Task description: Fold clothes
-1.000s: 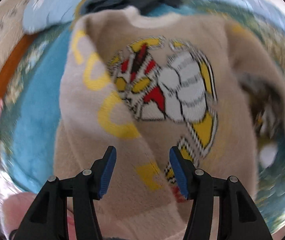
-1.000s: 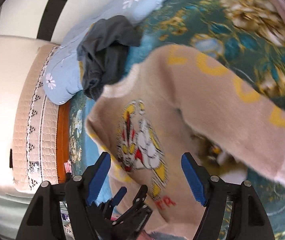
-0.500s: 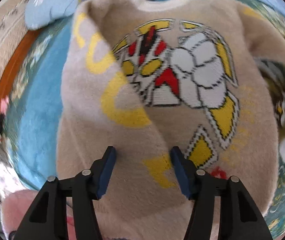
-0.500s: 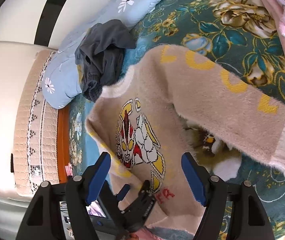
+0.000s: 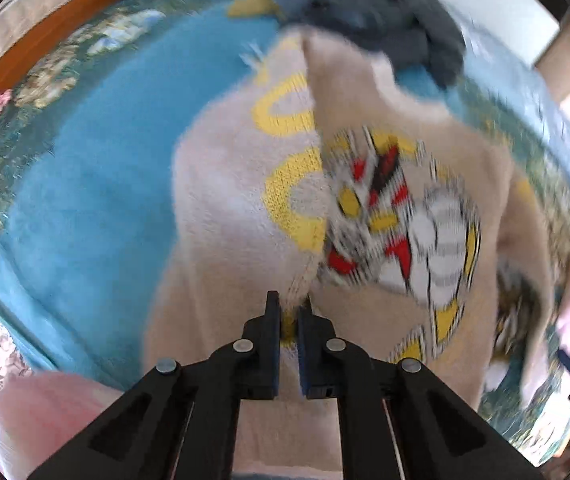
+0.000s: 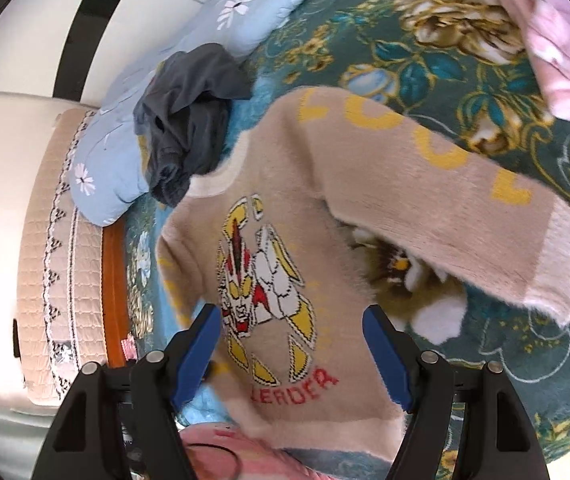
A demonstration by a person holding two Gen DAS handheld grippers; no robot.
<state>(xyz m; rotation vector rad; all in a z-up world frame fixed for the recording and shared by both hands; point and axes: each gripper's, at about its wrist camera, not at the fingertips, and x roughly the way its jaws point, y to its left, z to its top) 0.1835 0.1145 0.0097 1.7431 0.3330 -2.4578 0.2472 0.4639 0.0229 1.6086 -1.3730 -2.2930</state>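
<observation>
The left gripper (image 5: 289, 312) points steeply down at the bed, its two black fingers (image 5: 272, 320) drawn almost together, and its jaws have just been closing; a ridge of the beige sweater (image 5: 221, 216) is pinched between the pads, rising from them toward 12 o'clock as a lifted fold. That fold is the sleeve with yellow letters (image 5: 285, 184), pulled across the chest and partly covering the robot emblem (image 5: 405, 232) at about 2 o'clock from the fingertips. The left-wrist picture is blurred.

The right gripper (image 6: 291, 356) tilts down at a gentler slope above the sweater's lower hem, its blue-padded fingers (image 6: 385, 356) spread wide and nothing between them; whether the pads touch the knit I cannot tell. In its view the sweater (image 6: 285, 208) lies front-up on the floral teal blanket (image 6: 445, 64), collar toward 11 o'clock, the other sleeve (image 6: 445, 184) stretched out toward 3 o'clock with its pale cuff at the end. The red word on the hem (image 6: 293, 388) sits just ahead of the open fingers at 12 o'clock.

A dark grey garment (image 6: 189, 112) lies crumpled at the collar, toward 11 o'clock, resting against a light blue flowered pillow (image 6: 221, 28). A pink cloth (image 6: 557, 40) lies at 1 o'clock.
</observation>
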